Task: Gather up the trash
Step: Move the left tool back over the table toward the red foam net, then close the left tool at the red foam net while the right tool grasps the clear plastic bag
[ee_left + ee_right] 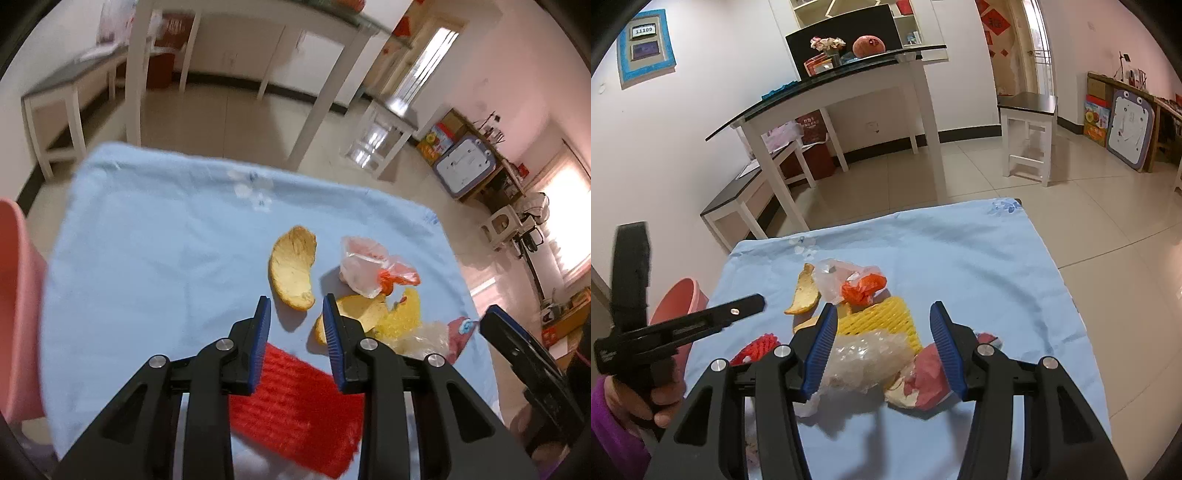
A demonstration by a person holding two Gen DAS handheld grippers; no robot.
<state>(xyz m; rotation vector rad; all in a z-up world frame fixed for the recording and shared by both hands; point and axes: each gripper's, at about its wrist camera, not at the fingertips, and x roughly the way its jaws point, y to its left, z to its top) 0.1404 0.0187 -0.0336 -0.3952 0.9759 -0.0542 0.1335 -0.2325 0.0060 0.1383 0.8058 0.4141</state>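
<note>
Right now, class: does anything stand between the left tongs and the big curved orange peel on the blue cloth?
Nothing visible does. The left tongs are open, and only bare blue cloth lies between them and the orange peel. The red foam net lies under them, not ahead.

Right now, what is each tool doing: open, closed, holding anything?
Left tool: open, holding nothing, above the flat red foam net.
Right tool: open, holding nothing, above the crumpled clear plastic wrap.
</note>
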